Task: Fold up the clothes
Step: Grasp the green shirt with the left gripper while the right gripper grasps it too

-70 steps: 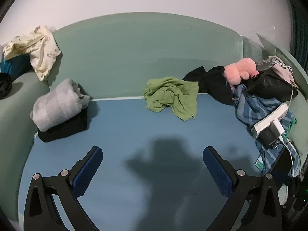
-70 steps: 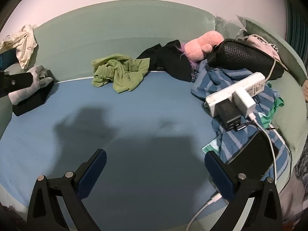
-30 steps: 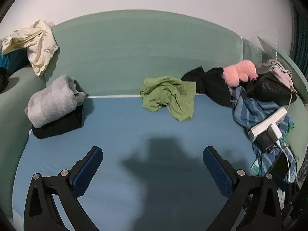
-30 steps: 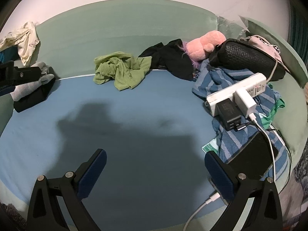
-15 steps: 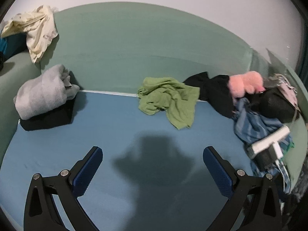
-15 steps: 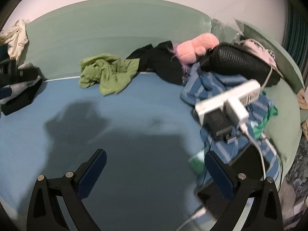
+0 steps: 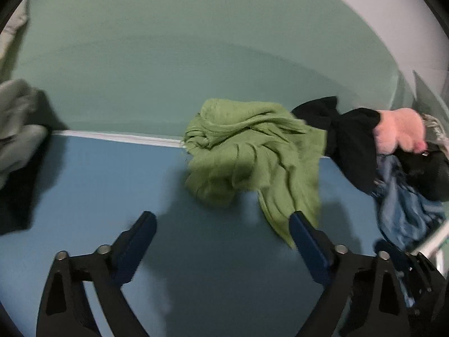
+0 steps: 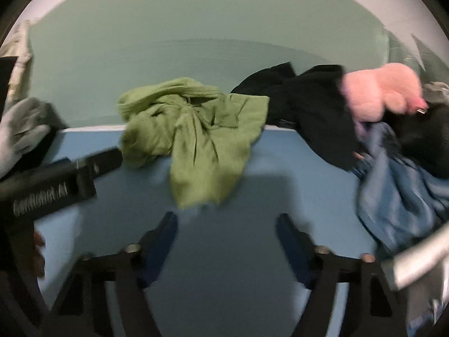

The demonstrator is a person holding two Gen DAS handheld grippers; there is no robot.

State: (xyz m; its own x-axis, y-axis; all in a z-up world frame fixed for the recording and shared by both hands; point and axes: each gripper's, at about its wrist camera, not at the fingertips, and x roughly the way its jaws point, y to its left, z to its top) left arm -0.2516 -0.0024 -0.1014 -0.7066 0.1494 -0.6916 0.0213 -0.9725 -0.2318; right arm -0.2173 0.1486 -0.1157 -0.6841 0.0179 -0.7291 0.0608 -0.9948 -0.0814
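A crumpled green garment (image 7: 252, 160) lies on the blue sheet (image 7: 98, 185) against the green headboard; it also shows in the right wrist view (image 8: 196, 140). My left gripper (image 7: 221, 230) is open and empty, just short of the garment, its right finger (image 7: 306, 238) at the garment's hanging corner. My right gripper (image 8: 227, 233) is open and empty, just below the garment's lower edge. The left gripper's body (image 8: 56, 182) crosses the right wrist view at left.
A black garment (image 7: 345, 137), a pink plush toy (image 7: 398, 132) and a blue striped cloth (image 7: 404, 210) pile up at the right. A folded grey garment on a black one (image 7: 16, 129) sits at the left. A white power strip (image 8: 421, 255) lies at lower right.
Both grippers have moved forward, close up to the green garment, which now fills much more of both views. Both stay open, the right one slightly narrower.
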